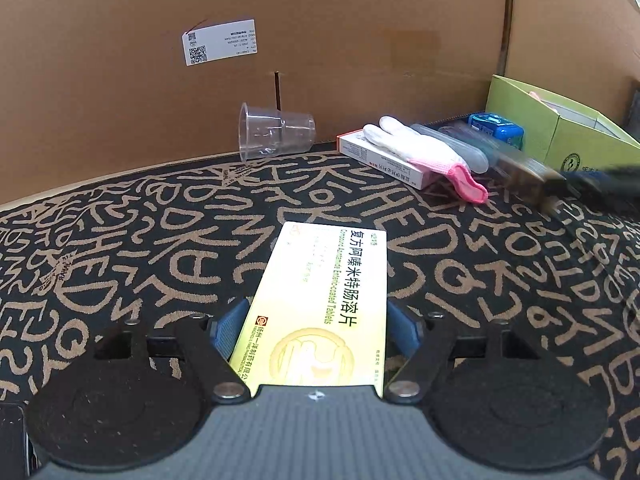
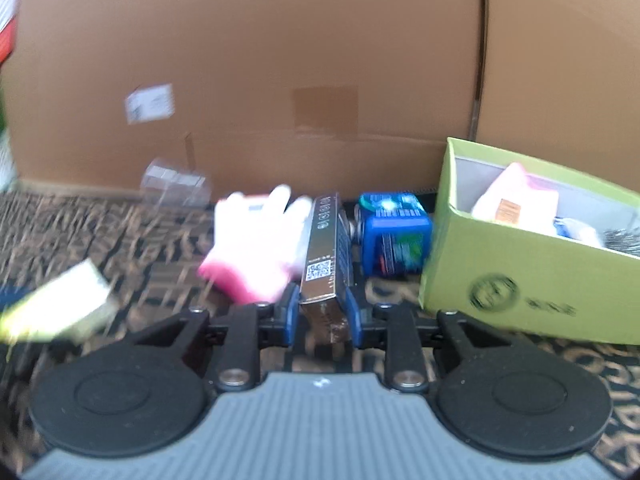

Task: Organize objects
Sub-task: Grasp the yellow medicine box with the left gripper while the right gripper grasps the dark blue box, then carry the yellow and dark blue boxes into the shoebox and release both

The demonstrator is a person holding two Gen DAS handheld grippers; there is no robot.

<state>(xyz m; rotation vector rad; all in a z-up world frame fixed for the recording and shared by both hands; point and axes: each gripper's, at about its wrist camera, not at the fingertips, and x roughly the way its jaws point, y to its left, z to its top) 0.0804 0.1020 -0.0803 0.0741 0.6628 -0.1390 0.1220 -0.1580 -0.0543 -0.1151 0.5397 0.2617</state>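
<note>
My left gripper point(image 1: 316, 320) is shut on a yellow tablet box point(image 1: 320, 304) and holds it just above the patterned cloth point(image 1: 120, 240). My right gripper point(image 2: 322, 312) is shut on a long brown box point(image 2: 326, 252); that box also shows blurred in the left wrist view point(image 1: 520, 168). A white and pink glove point(image 1: 424, 152) lies on a white medicine box point(image 1: 380, 156). A blue pack point(image 2: 394, 236) sits beside a green open box point(image 2: 520, 280) that holds several items. The yellow box shows blurred in the right wrist view point(image 2: 60, 304).
A clear plastic cup point(image 1: 276, 132) lies on its side by the cardboard wall point(image 1: 320, 40) at the back. The cardboard wall also closes the right side. The green box stands at the far right of the cloth point(image 1: 580, 140).
</note>
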